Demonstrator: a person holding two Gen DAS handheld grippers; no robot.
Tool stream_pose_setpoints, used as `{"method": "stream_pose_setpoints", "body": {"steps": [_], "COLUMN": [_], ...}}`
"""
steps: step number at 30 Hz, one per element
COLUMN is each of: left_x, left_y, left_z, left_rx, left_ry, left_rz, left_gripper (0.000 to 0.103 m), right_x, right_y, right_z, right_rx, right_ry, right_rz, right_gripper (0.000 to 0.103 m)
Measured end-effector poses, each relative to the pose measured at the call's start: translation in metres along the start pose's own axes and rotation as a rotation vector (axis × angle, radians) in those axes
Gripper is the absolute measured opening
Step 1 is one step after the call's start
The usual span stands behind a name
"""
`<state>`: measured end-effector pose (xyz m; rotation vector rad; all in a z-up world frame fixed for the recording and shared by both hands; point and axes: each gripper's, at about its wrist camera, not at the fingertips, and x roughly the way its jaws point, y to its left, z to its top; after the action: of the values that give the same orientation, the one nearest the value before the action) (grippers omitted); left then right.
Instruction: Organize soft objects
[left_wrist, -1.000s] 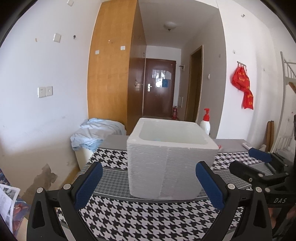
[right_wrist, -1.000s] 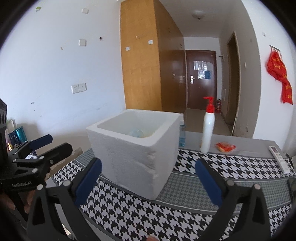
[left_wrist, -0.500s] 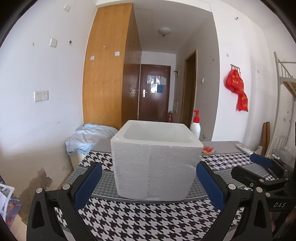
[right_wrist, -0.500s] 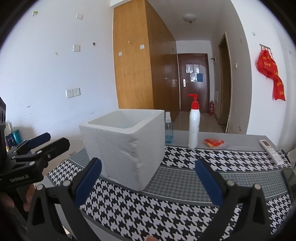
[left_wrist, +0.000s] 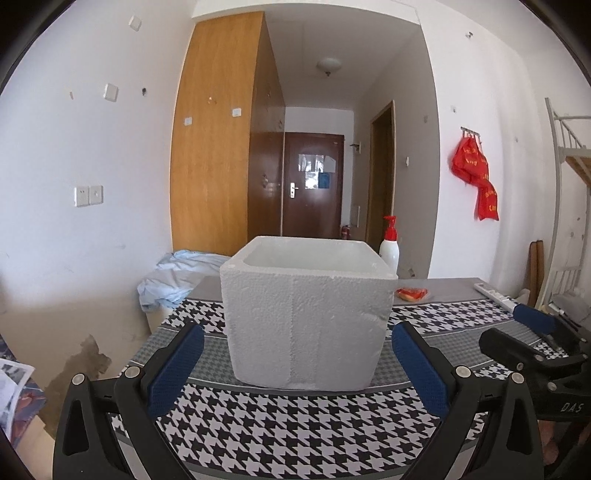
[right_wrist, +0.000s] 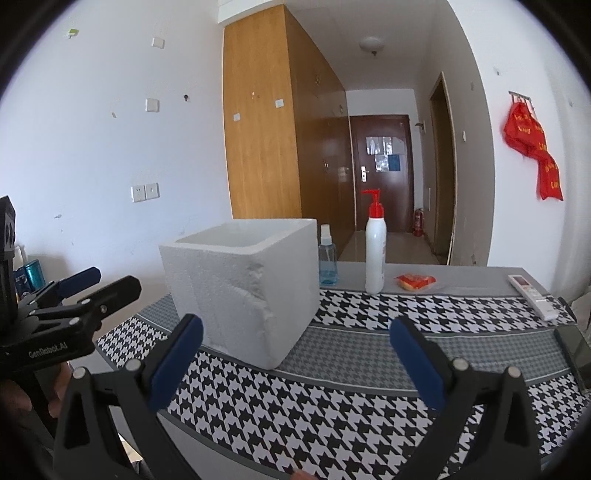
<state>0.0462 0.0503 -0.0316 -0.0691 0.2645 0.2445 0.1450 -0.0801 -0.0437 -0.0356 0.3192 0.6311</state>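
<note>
Both hand-held grippers hover low over the near edge of the worktop (left_wrist: 280, 435), nothing in either. My left hand-held gripper (left_wrist: 297, 363) has its blue pads spread wide, framing the white foam box (left_wrist: 306, 317) dead ahead. My right hand-held gripper (right_wrist: 295, 360) is spread just as wide and empty, with the box off to its left.

Step in hand, as I judge it — a pause between items, or the task near its end. No loose soft object lies on the houndstooth cloth (right_wrist: 332, 417) within reach.

Containers: the foam box stands upright on the cloth, open-topped, lid absent. From these low angles its rim hides the inside, so I cannot tell what it holds. One near corner is chipped and ragged in the right view.

Beyond the box, on the grey strip of worktop: a blue spray bottle (right_wrist: 328, 260), a white pump bottle (right_wrist: 375, 254) with a red head, a small orange packet (right_wrist: 414, 281), and a remote control (right_wrist: 532, 295) well off to the right. Left of the worktop, a heap of pale blue cloth (left_wrist: 177, 277) sits on something low — possibly the next soft thing to gather.

Next move calls for lifting a camera over the rim to check the contents, or swinging left toward the cloth heap with the pads kept wide.
</note>
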Motion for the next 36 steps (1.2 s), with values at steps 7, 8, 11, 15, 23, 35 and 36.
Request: {"method": "stream_pose_setpoints", "body": {"steps": [7, 8, 11, 15, 23, 35, 36], "left_x": [-0.006, -0.006, -0.006, -0.009, -0.011, -0.011, -0.011], "left_y": [-0.003, -0.003, -0.005, -0.008, -0.009, -0.011, -0.012], "left_z": [-0.003, -0.004, -0.005, -0.003, -0.005, -0.006, -0.006], "left_rx": [0.009, 0.008, 0.008, 0.016, 0.011, 0.021, 0.023], "left_ry": [-0.014, -0.011, 0.0, -0.006, -0.007, -0.003, -0.002], "left_rz": [-0.01, -0.011, -0.017, -0.015, -0.013, -0.013, -0.014], "left_gripper": [0.102, 0.102, 0.102, 0.102, 0.102, 0.102, 0.102], "right_x": [-0.011, -0.013, -0.015, -0.016, -0.018, -0.019, -0.019], "right_y": [0.001, 0.001, 0.0, 0.0, 0.002, 0.001, 0.001], "right_z": [-0.004, -0.005, -0.006, -0.006, -0.008, -0.008, -0.008], "right_rx": [-0.017, -0.016, -0.019, -0.018, -0.029, -0.031, -0.03], "right_ry": [-0.029, -0.033, -0.027, -0.025, -0.026, -0.031, -0.031], "right_rz": [-0.016, -0.015, -0.018, -0.012, -0.008, -0.012, -0.013], "right_gripper": [0.102, 0.102, 0.102, 0.102, 0.102, 0.102, 0.102]}}
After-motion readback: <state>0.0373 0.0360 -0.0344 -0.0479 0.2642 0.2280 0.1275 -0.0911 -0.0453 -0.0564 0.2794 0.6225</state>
